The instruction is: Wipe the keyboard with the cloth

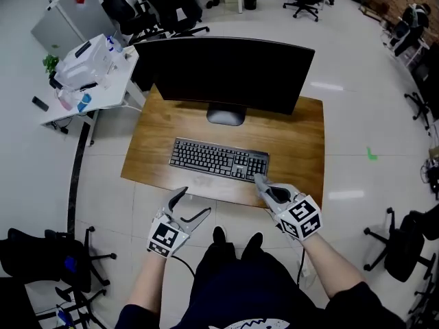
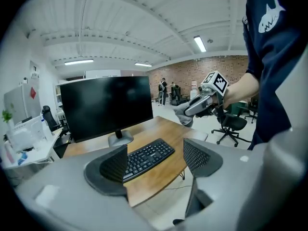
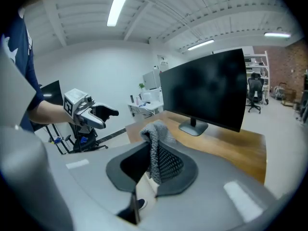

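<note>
White floor tiles [image 1: 357,115] surround a wooden desk [image 1: 302,136], and office chairs [image 1: 401,245] stand around the room. On the desk we see a wide black monitor [image 1: 226,70], its screen dark, on a round foot. The black keyboard [image 1: 218,159] lies flat just in front of that foot, running nearly parallel to the desk's near edge.

Our right gripper [image 1: 264,184] reaches in over the near right part of the desk. Its jaws are clamped on a grey knitted cloth [image 3: 156,146], which bunches up above the jaw tips and hangs down between them. From the head view the cloth sits right at the keyboard's near right corner (whether it actually touches the keys we cannot tell; the left gripper view suggests it is held a little above the wood).

Our left gripper [image 1: 194,203] hangs off the desk's near edge, over the floor and left of our legs. Its jaws stand wide apart with nothing between them, pointing toward the keyboard.

A white side table [image 1: 113,91] crowded with small things stands to the left of the desk.
</note>
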A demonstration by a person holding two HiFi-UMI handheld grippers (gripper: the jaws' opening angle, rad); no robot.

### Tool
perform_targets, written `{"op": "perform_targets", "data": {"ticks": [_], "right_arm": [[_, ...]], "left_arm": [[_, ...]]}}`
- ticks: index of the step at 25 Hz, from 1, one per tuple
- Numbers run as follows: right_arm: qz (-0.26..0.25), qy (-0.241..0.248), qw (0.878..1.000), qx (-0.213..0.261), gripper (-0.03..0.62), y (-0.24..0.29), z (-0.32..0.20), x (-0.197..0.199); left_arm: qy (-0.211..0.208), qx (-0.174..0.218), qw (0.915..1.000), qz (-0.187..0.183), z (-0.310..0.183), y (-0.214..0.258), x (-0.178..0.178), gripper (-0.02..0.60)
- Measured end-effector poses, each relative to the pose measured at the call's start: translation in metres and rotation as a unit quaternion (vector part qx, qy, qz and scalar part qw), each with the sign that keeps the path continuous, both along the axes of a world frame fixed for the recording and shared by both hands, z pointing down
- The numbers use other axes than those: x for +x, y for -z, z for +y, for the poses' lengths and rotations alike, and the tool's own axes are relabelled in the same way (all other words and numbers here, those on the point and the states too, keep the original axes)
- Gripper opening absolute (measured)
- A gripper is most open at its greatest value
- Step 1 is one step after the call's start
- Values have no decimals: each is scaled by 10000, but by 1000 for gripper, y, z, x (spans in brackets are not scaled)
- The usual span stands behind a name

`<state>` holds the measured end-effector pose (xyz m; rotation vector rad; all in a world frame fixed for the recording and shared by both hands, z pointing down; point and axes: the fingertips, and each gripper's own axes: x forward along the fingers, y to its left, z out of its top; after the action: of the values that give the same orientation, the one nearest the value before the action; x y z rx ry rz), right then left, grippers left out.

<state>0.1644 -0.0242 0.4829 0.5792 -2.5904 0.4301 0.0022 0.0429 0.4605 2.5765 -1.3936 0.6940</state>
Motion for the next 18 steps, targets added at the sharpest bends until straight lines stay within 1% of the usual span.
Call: {"op": "perform_targets", "data": {"ticks": [2,5,7,9,11,14,18], "right_arm": [[-65,93,9999,-84,31,5,25,3],[-156,124,9996,-210,31,9,66,7],[-190,125,9993,-281,29,11,99,10],[-140,165,9994,-283,29,10,135,12],[-45,164,9996,-213,31,6,170,12],[-117,-32,9997,-233,29,7,226,7],[-407,-278,9983,-315,29,27,307,7]], "left_arm": [[-59,54,10000,58,25,7,17,355],[-65,36,9999,141,61,1,29,356],[-118,19,9996,265,86,-1,38,356],[-247,17,9987,455,114,0,53,356],[-480,-1,9974,540,147,-1,69,356],[-782,11,9959,466,207,1,82,356],[-783,8,9955,525,290,16,79,356]]}}
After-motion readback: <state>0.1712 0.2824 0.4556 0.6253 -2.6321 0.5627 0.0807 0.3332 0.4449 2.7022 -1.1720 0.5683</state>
